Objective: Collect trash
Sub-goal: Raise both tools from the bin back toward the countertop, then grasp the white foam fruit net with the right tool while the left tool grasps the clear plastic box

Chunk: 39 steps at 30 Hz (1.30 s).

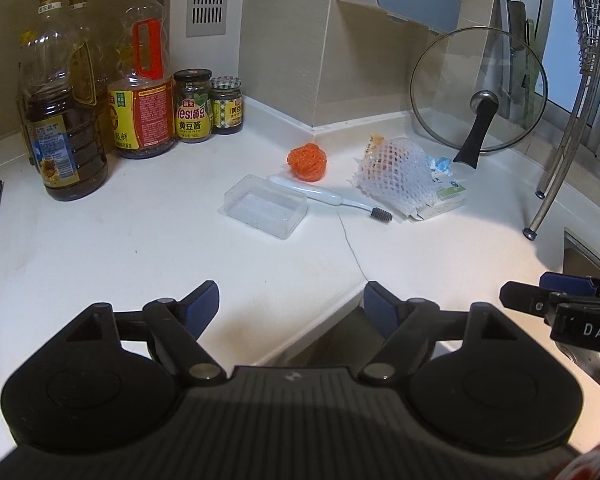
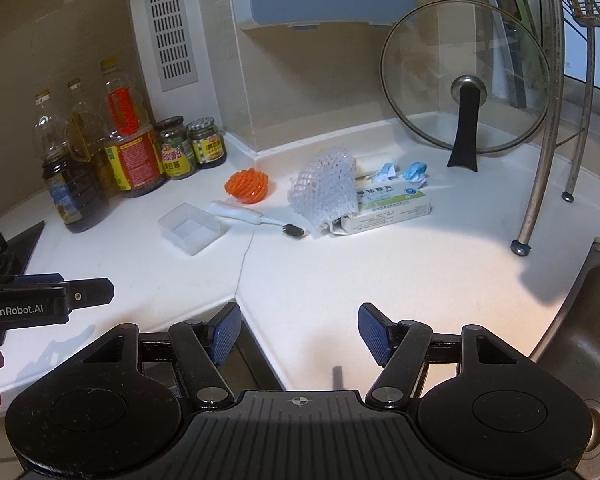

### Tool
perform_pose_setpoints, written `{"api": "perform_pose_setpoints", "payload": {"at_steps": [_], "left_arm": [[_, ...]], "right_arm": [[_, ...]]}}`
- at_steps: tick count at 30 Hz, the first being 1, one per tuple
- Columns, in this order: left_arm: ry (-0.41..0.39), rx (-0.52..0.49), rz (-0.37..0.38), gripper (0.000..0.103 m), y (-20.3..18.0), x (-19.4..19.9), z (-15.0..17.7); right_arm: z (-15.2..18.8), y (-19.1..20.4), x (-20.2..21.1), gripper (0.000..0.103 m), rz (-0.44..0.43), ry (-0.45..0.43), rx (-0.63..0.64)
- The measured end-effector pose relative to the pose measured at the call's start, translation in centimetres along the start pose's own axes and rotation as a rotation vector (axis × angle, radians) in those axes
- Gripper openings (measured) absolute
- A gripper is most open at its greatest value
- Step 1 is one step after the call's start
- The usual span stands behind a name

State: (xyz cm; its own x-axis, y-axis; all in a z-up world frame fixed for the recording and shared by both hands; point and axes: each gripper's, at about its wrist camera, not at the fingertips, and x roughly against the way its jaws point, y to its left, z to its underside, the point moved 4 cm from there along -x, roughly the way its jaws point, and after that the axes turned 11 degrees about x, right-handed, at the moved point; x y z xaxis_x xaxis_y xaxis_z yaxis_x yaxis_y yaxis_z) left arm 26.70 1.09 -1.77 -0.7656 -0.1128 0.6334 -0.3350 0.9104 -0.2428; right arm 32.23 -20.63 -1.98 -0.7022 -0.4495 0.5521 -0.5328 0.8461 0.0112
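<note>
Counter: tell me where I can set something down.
Bare counter lies between the grippers and the trash row, and right of the box toward the rack leg. Crowded: from tub to box, and the bottles at back left.

Bare counter (image 2: 340, 280) ahead; glass lid (image 2: 464, 80) blocks right rear.

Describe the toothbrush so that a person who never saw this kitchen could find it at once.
Look at the white counter below the wall corner, where the trash lies. Between the clear box and the white foam net lies the toothbrush. It is the only long, thin thing there, with a white handle and dark bristles.
</note>
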Motion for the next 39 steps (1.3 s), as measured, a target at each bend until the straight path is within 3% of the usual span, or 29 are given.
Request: {"api": "perform_pose_setpoints", "payload": {"at_steps": [13,17,21,28,39], "left_arm": [[0.047,-0.101,0.076,0.084,2.3,-6.4,-4.3],[0.069,-0.175,0.108,0.084,2.9,-8.7,-5.1],[0.081,-0.189,0.134,0.09,3.9,-10.9,-5.9],[0.075,-0.185,0.161,0.102,4.3,-14.6,-7.1],[0.116,-0.269,0.152,0.102,3.0,-18.8,-7.3]], "right_arm": [[-2.7,0.7,-3.3,0.066,0.113,-0.004,-0.066],[-3.4,1.1,-4.3,0.066,0.15,0.002,-0.082],[-3.8,1.2,-5.0,0.066,0.178,0.001,-0.092],[-5.0,0.3,-7.1,0.066,0.17,0.012,-0.065],[-6.9,-3.3,-10.9,0.066,0.116,0.022,-0.029]]}}
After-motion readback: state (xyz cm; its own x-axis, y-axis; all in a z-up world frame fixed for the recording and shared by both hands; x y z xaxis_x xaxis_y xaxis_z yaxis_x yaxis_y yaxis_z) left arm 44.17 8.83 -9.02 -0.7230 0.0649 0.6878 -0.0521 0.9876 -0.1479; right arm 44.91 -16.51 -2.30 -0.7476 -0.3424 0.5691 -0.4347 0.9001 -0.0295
